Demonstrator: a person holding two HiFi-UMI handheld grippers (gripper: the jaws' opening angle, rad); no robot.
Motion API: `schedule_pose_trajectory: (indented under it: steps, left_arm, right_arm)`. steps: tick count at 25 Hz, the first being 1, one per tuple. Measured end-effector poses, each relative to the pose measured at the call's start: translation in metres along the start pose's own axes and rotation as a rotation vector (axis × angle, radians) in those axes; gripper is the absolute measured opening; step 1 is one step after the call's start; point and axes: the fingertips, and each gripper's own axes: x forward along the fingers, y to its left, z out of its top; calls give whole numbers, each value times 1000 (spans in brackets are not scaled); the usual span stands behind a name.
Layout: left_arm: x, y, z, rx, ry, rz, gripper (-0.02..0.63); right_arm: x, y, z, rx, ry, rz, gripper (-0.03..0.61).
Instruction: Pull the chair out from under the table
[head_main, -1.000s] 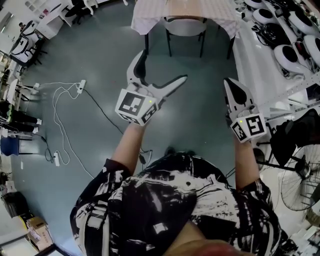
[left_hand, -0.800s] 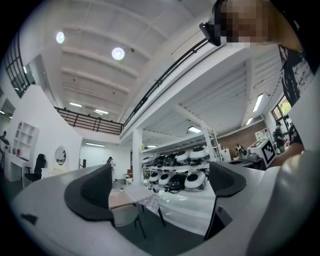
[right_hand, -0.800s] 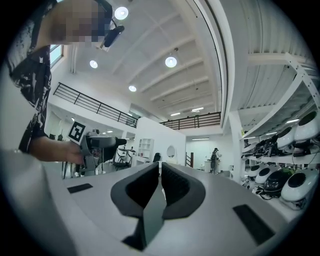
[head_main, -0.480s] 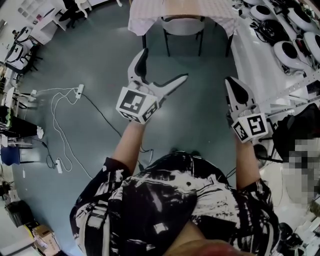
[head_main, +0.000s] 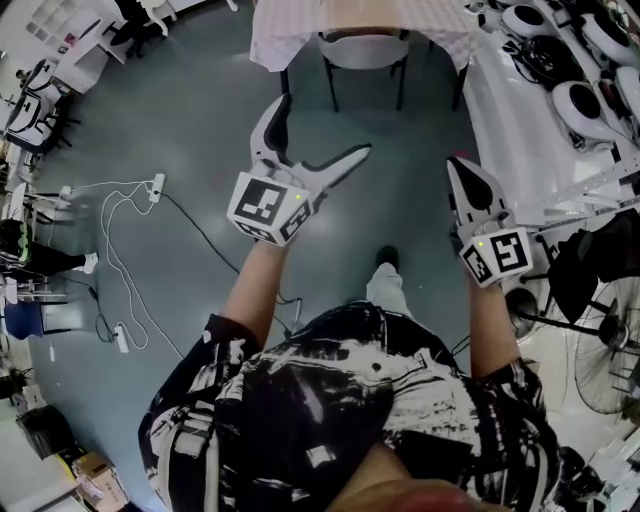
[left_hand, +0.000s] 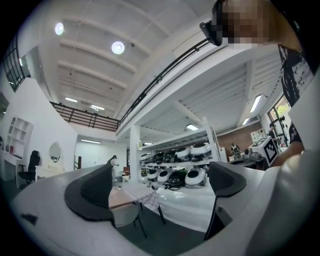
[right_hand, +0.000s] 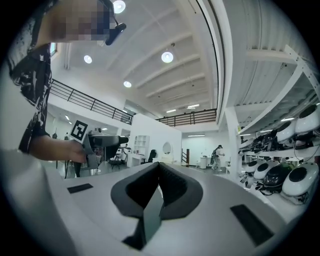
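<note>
Ahead, pale chair (head_main: 364, 52) under checked table (head_main: 285, 28).

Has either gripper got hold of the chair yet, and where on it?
Nothing is held. The left gripper is open with nothing between its jaws, the right gripper is shut and empty. The chair is ahead under the table, untouched.

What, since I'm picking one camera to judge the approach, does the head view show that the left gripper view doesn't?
Only the head view shows the corded white power strip lying on the floor and the person's shoe. Only the left gripper view shows the ceiling lights and the balcony railing. Both show the left gripper open and empty, well apart from the chair, which sits tucked under the checked-cloth table.
</note>
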Motion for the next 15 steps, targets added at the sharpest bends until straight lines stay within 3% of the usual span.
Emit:
schedule_pose_trajectory:
  steps: [15]
  left_arm:
    - [221, 97, -46, 31, 12, 45, 571]
  right_arm:
    - [156, -194, -29, 4, -16, 91, -2]
